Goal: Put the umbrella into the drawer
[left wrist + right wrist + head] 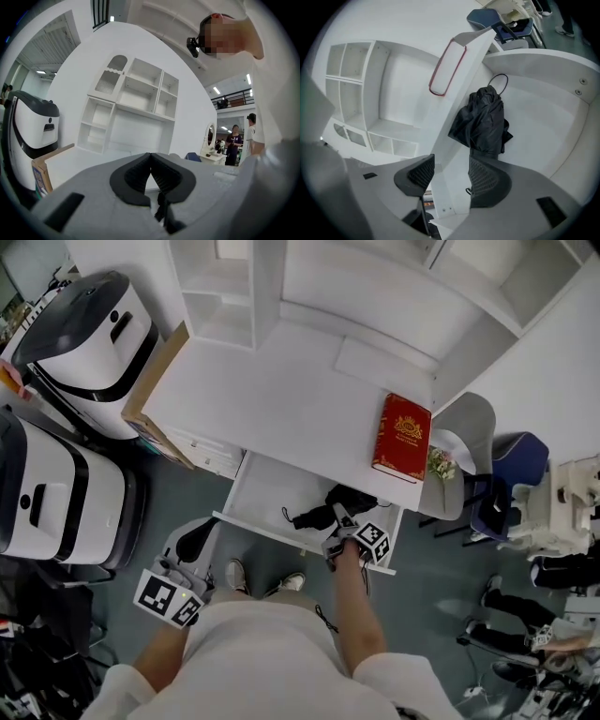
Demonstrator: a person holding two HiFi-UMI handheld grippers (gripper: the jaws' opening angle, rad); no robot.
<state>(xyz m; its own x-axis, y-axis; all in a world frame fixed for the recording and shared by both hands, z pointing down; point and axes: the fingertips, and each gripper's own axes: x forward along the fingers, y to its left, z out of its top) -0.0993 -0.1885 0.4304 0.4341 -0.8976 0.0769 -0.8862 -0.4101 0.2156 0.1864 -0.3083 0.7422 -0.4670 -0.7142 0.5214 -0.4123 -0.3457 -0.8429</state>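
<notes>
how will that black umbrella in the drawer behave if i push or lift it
Probably floppy outside: the umbrella lies with loose, crumpled fabric. Unlikely to roll, since its bunched folds rest on the drawer floor. Its thin wrist loop may snag.

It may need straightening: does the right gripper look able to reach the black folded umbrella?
Probably yes: the right gripper, open, hangs near the black folded umbrella, uncovered in the open white drawer.
</notes>
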